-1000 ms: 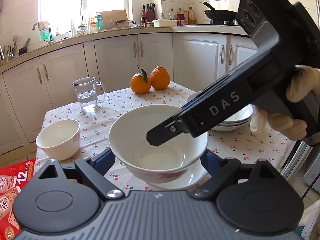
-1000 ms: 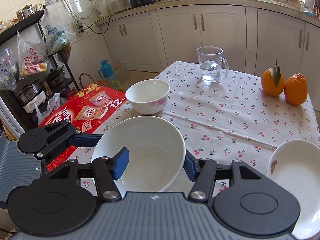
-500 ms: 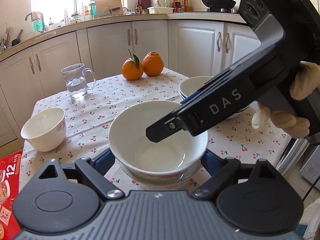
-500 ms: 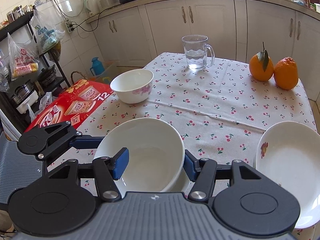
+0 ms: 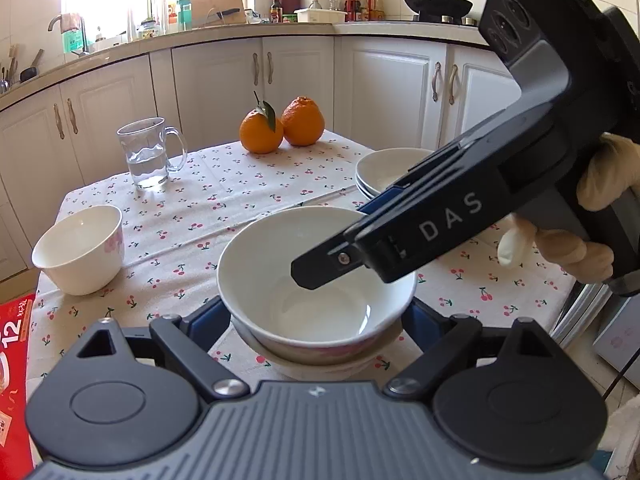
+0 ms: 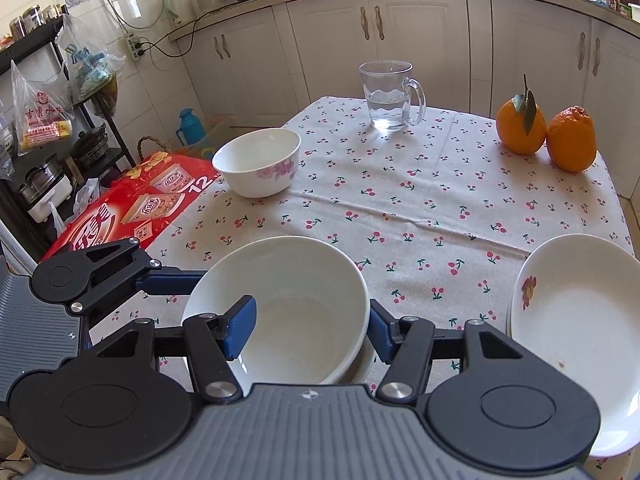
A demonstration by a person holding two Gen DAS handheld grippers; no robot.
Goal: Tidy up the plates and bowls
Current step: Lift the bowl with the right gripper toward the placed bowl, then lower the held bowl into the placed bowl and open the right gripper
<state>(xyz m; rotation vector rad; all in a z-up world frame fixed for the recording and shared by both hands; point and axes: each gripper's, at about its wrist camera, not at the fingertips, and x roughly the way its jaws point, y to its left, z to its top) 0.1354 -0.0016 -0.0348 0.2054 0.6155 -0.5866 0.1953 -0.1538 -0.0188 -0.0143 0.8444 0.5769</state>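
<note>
1. The big bowl [image 5: 320, 304], which a second ago hangs tilted above the dish underneath [image 5: 320, 366], now sits level and nested in it at the lower centre of the left wrist view. The drop is small but it closes the gap between the two.
2. The right gripper [image 6: 310, 334] begins to let go. Its jaws are opening, with the bowl's right wall between them, one blue pad inside the bowl and the other outside. The inner pad looks clear of the wall.
3. The left gripper [image 5: 316, 316] hardly changes. It stays spread wide, its pads tucked against the bowl's flanks just under the rim.
4. Judged from this, the stacking step looks as good as done. The small bowl [image 5: 78, 248] stands alone at the left edge of the frame, well apart from the pile, and the stack of plates [image 5: 384, 168] sits at centre right.
5. Hard to make out:
   - The bowl's rim hides the left pads' faces, so whether they press the bowl, the dish below, or neither cannot be told.
   - The dish shows only as a thin pale lip, so plate or shallow bowl is unclear.
   - The right gripper's body covers part of the plates and the bowl's far rim.
   - The gloved hand [image 5: 600, 208] is cut off at the right edge.
</note>
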